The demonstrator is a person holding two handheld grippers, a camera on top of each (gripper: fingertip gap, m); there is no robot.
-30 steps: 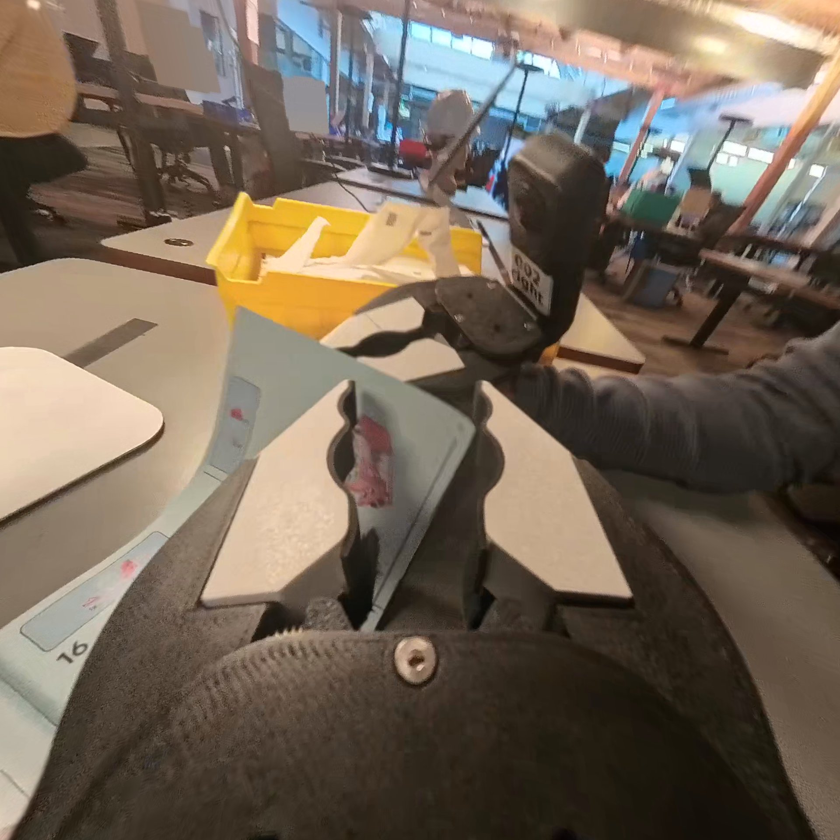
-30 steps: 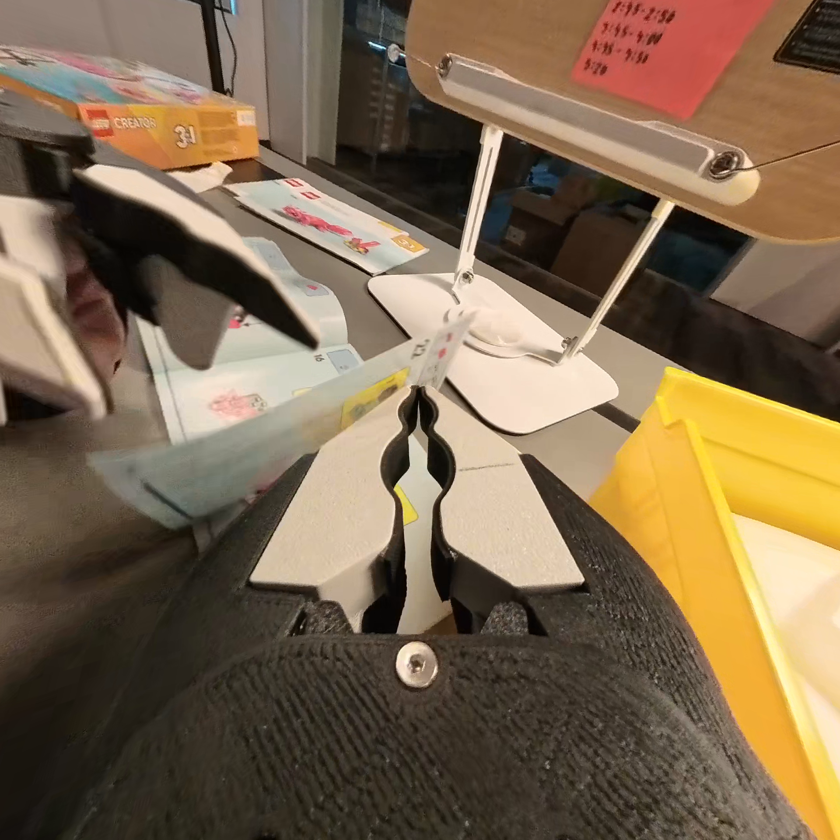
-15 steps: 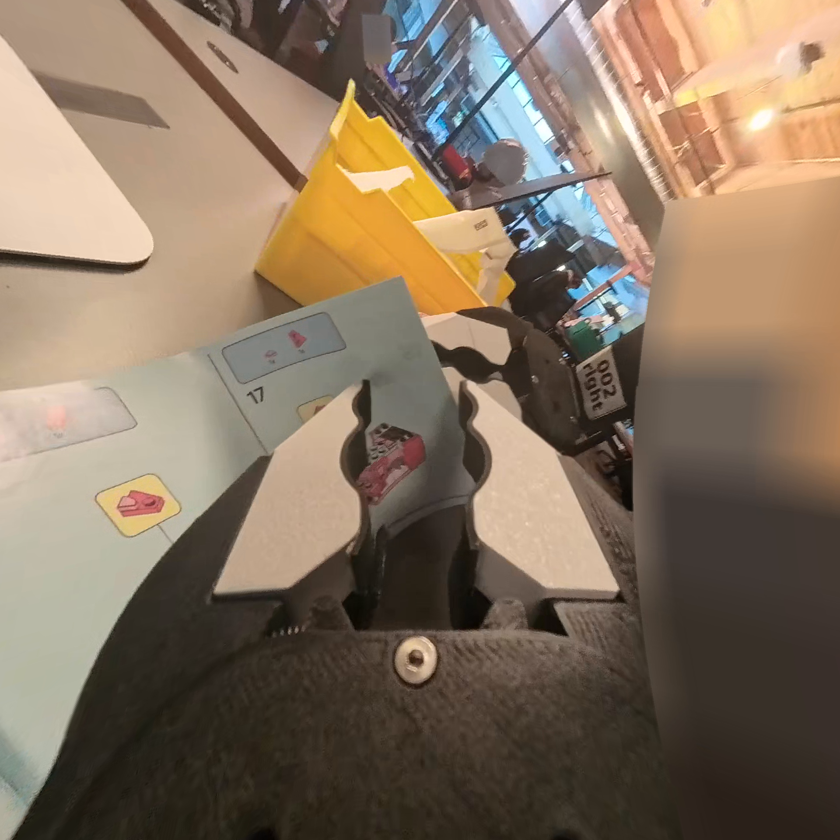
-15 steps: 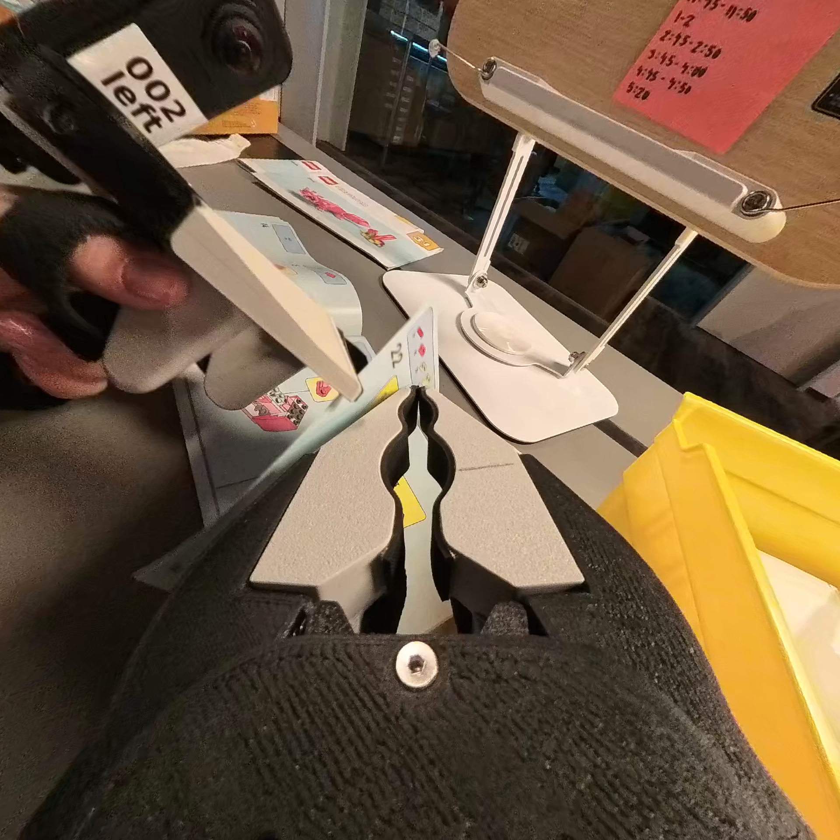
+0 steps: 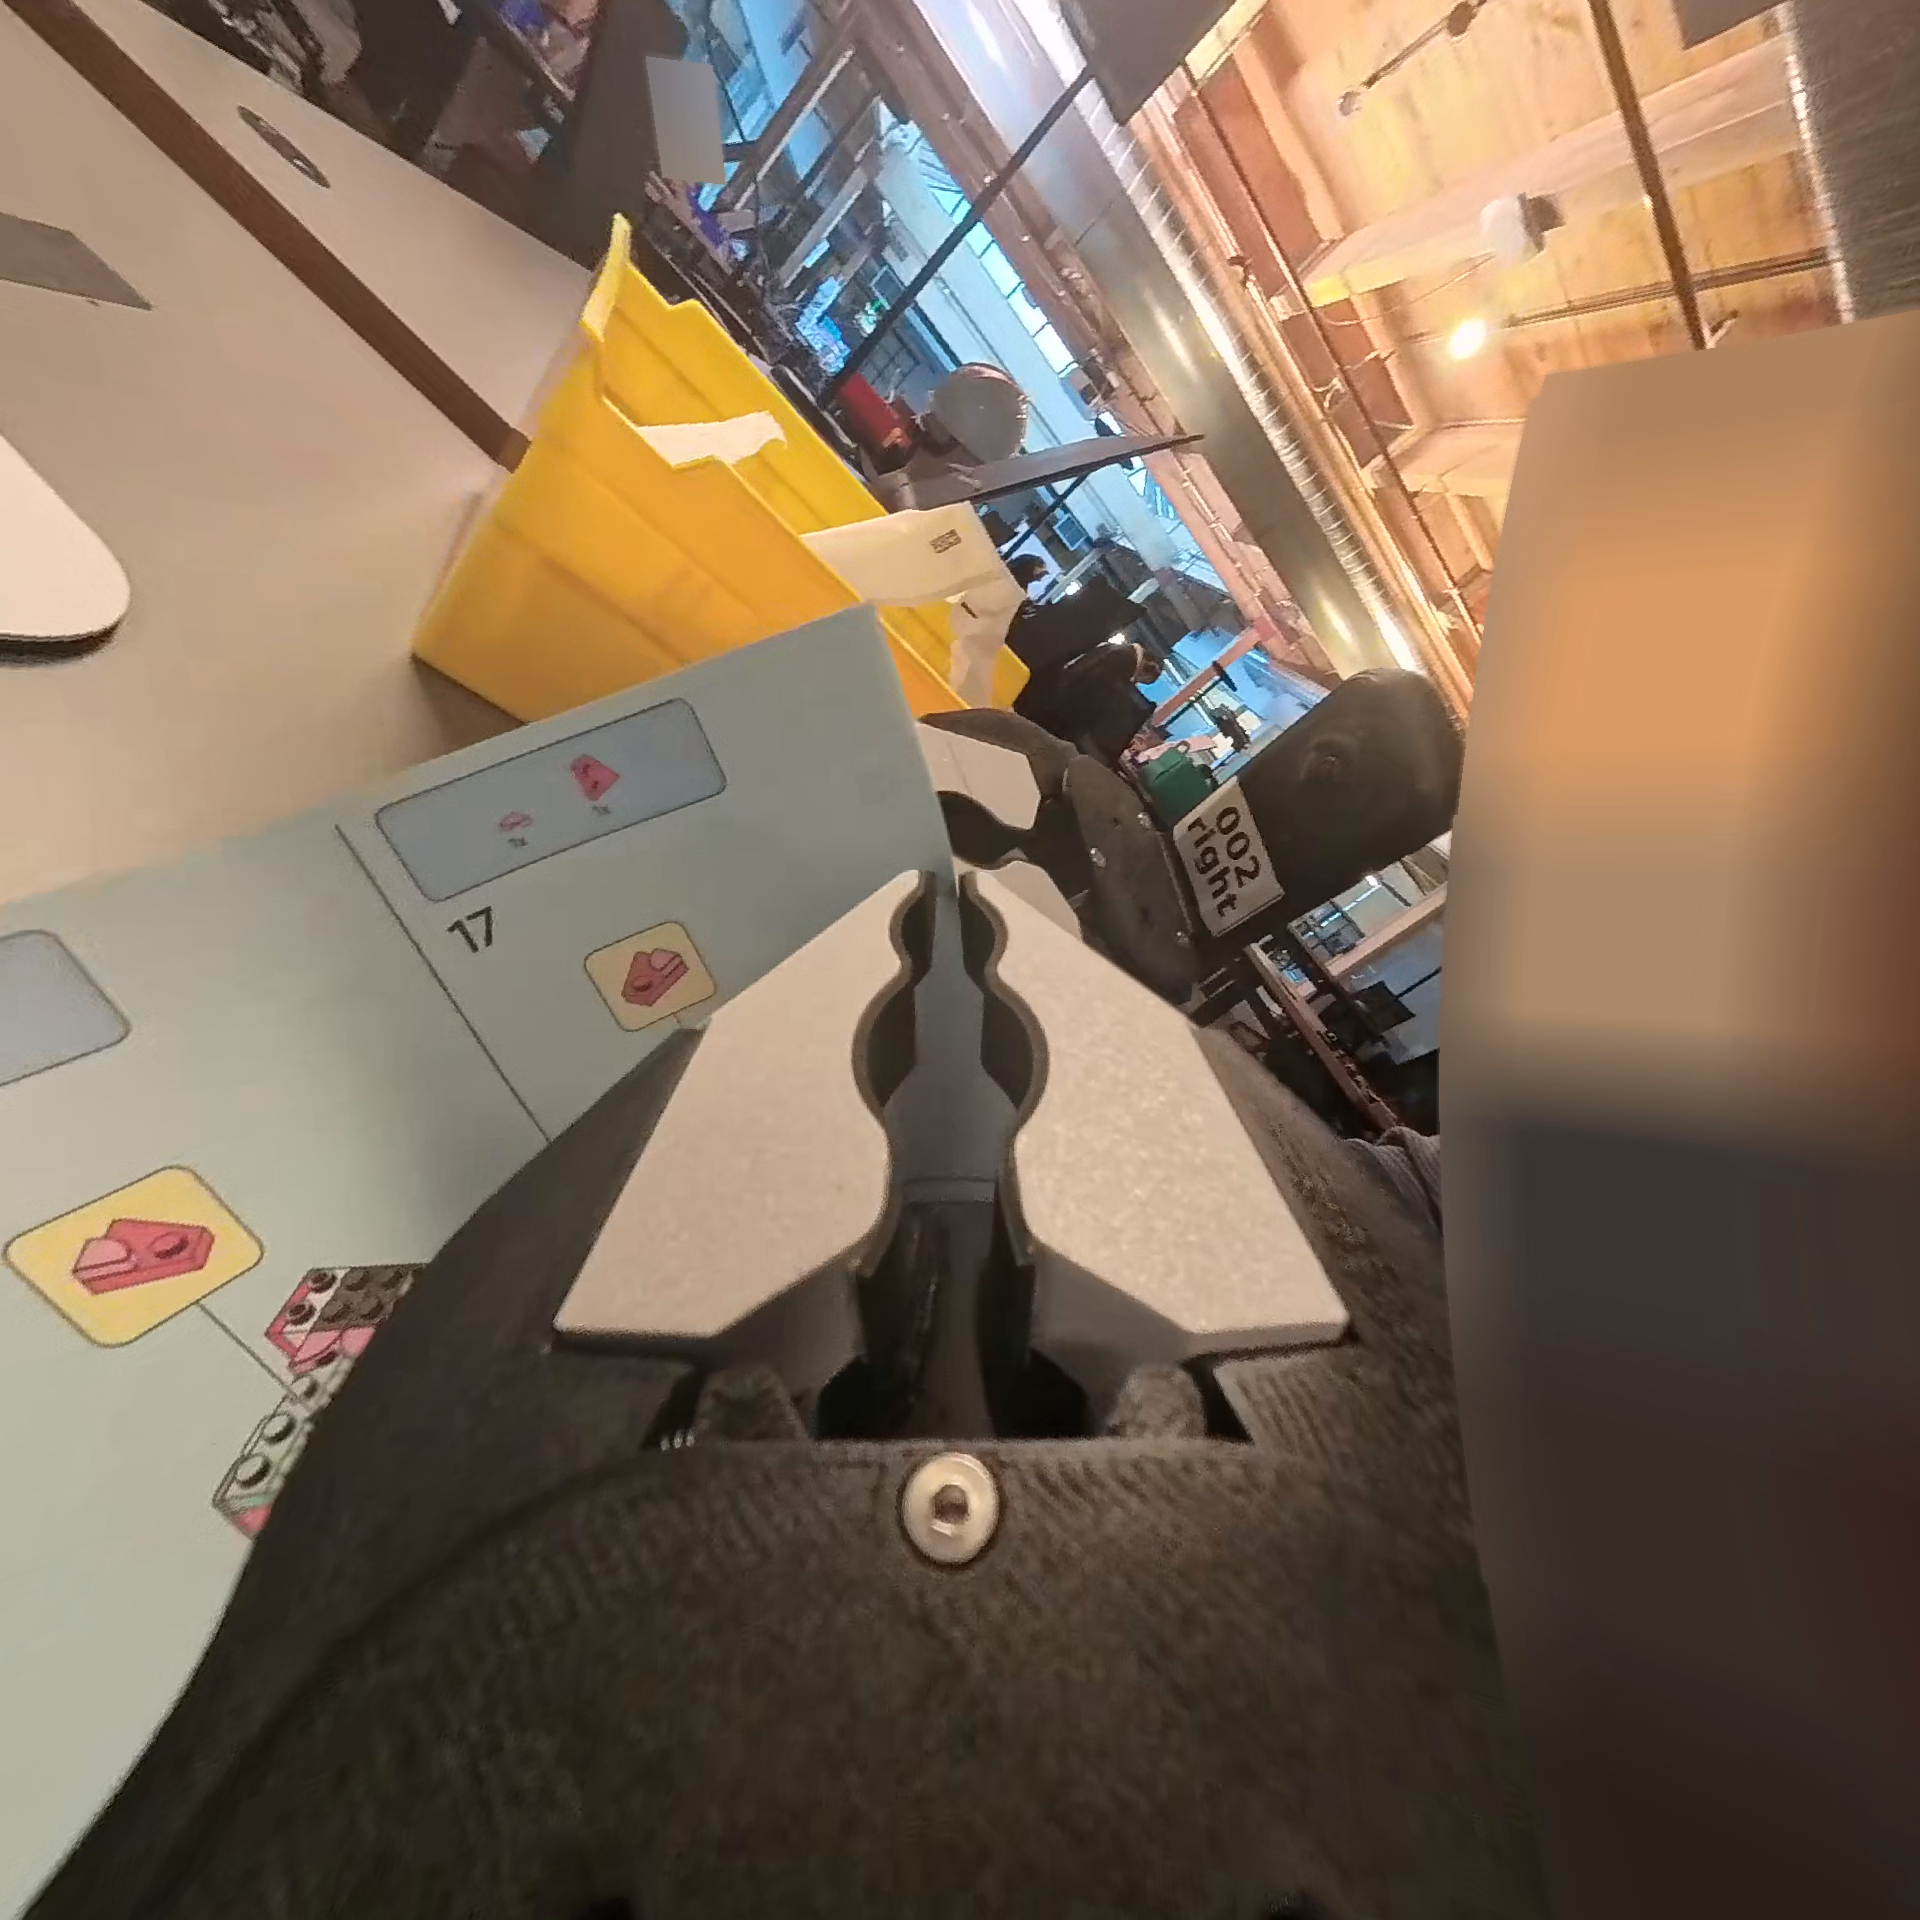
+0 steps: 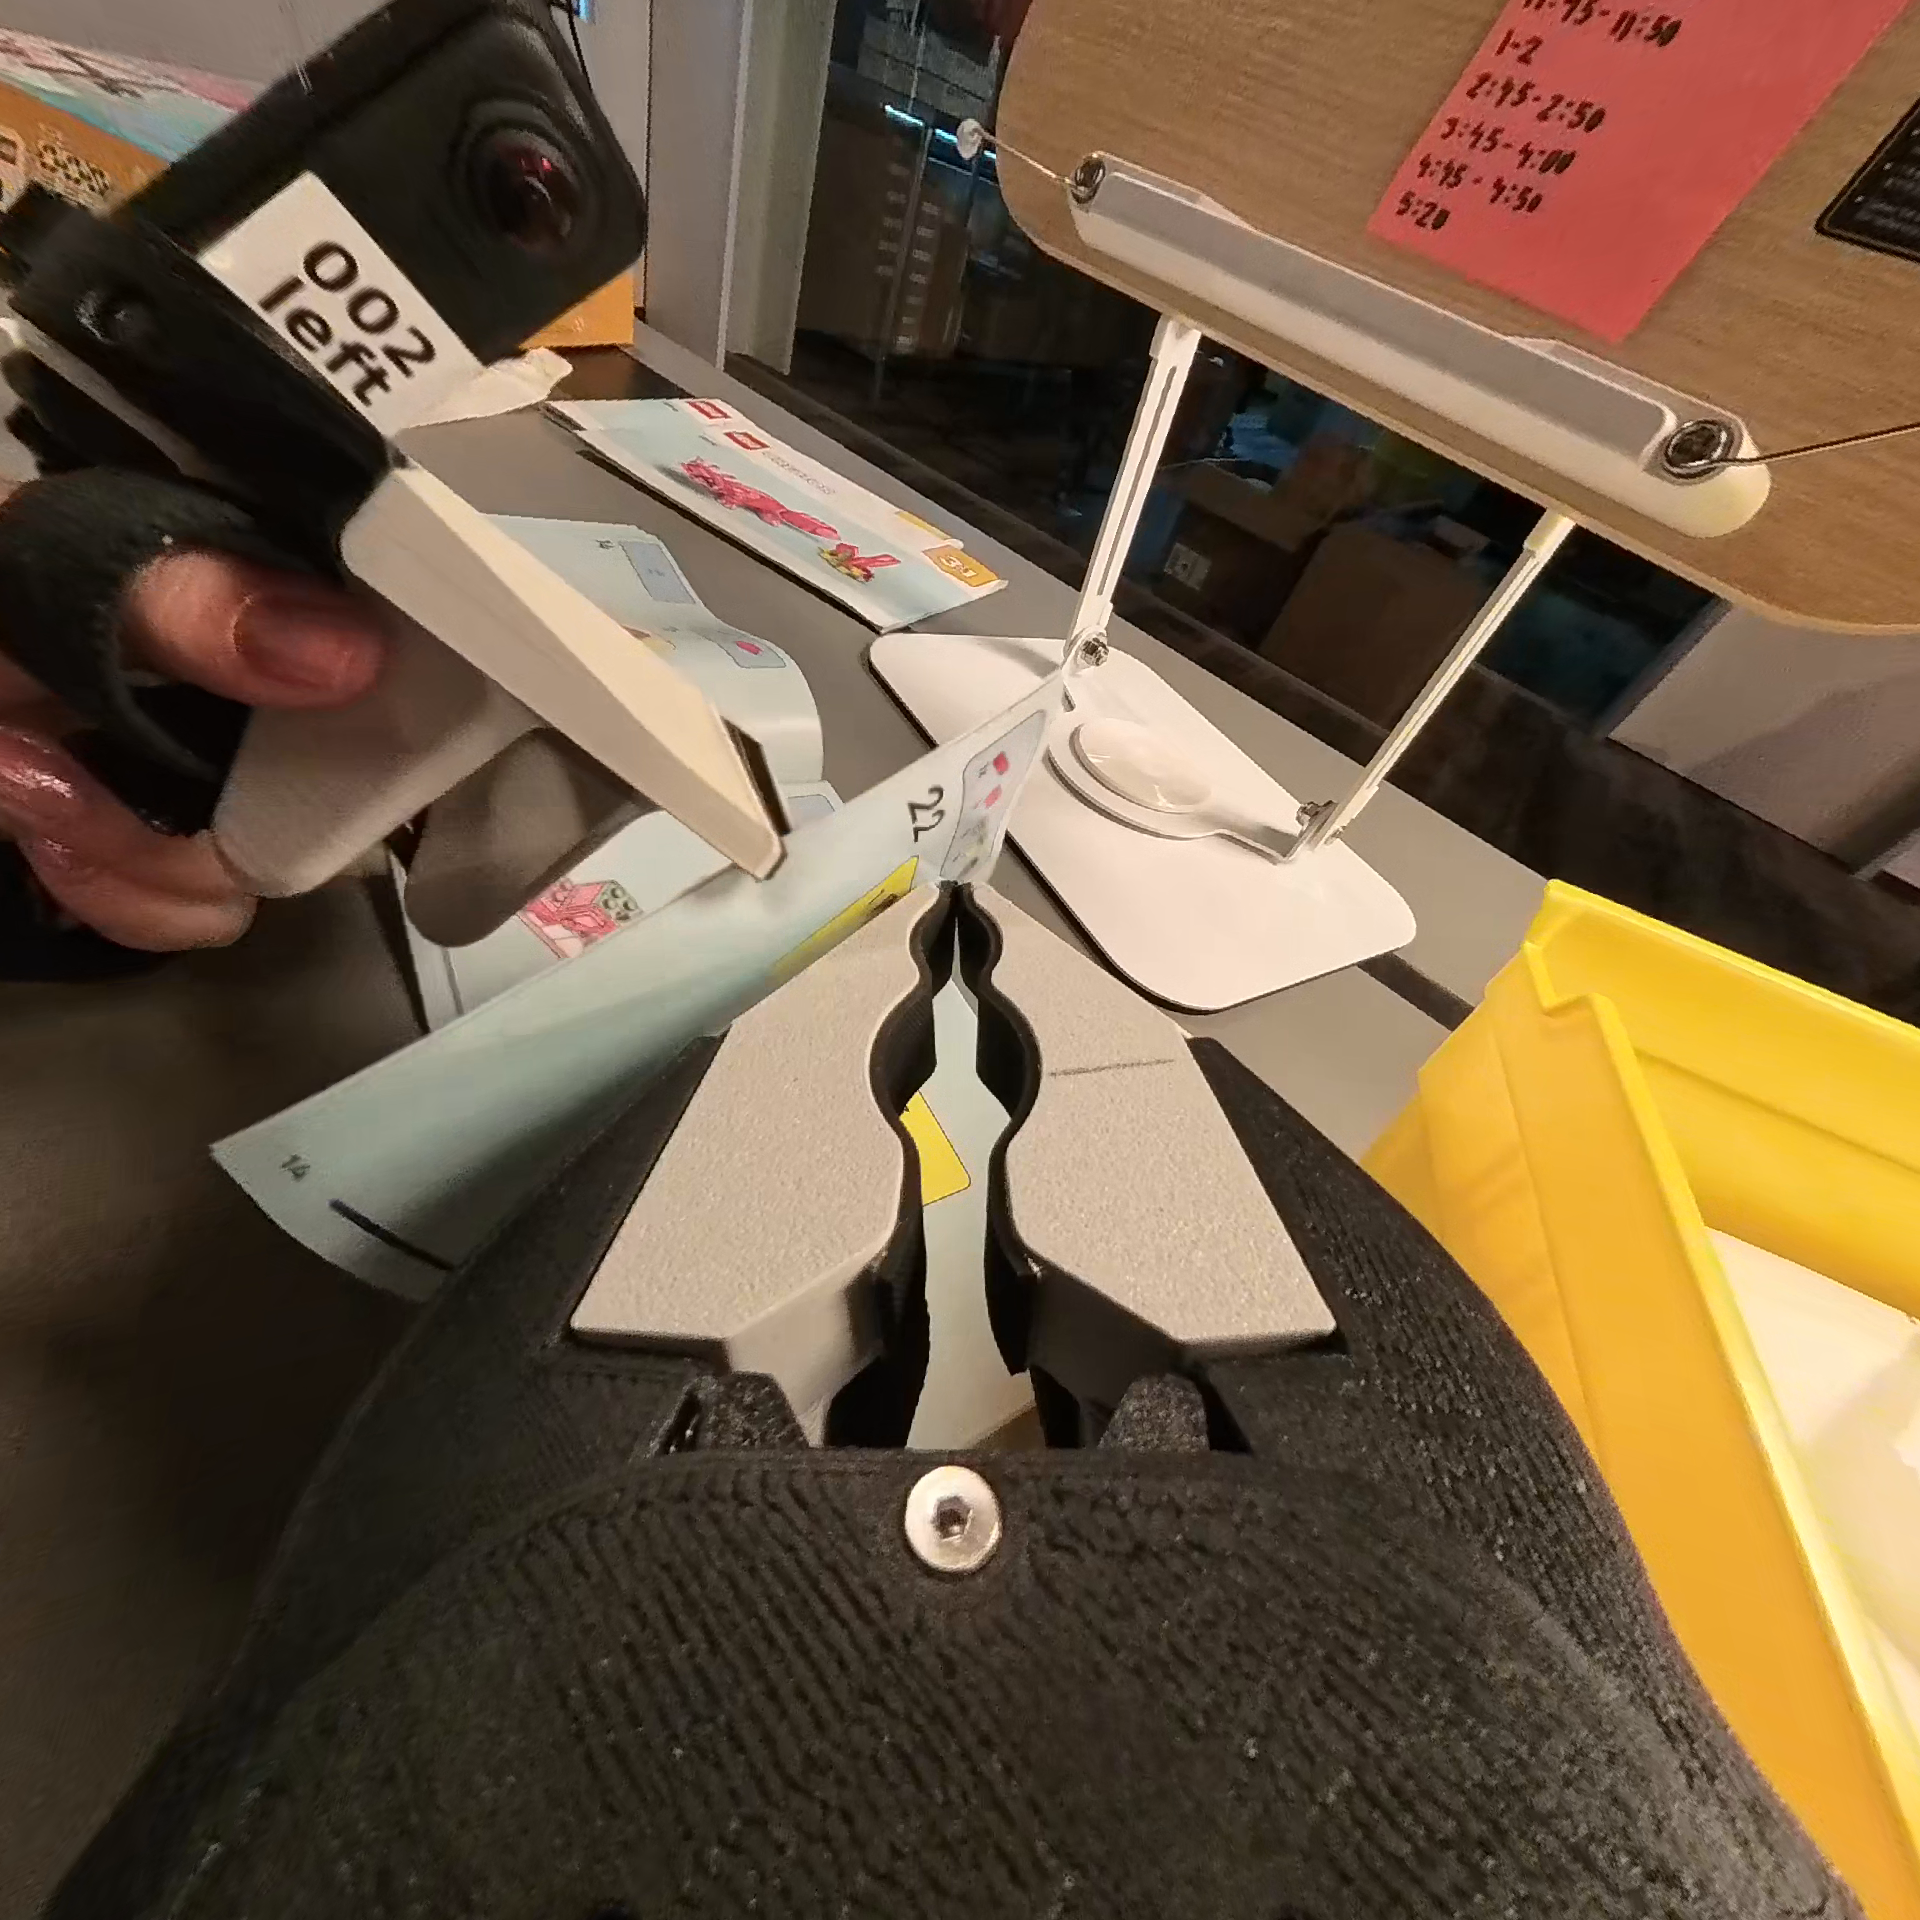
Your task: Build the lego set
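A light blue instruction booklet page (image 5: 520,935) is lifted off the grey table (image 5: 260,468). My left gripper (image 5: 943,883) is shut on this page, whose edge runs between the two pads. In the right wrist view my right gripper (image 6: 956,896) is shut on the same page (image 6: 623,997) near its upper corner. The left gripper (image 6: 753,831) bites the page just to the left of it, held by a gloved hand (image 6: 208,665). The right gripper (image 5: 997,790) also shows in the left wrist view, just behind the page. The rest of the open booklet (image 6: 727,707) curls on the table below.
A yellow bin (image 6: 1662,1195) with white paper stands to the right; it also shows in the left wrist view (image 5: 644,540). A white stand base (image 6: 1195,852) holds up a wooden board (image 6: 1247,156). A second booklet (image 6: 790,499) and a toy box (image 6: 62,135) lie farther back. Left tips to right tips: about 5 cm.
My left gripper was open around the page and has closed on it. It tilted and moved close beside the right gripper. The right gripper stayed shut on the page.
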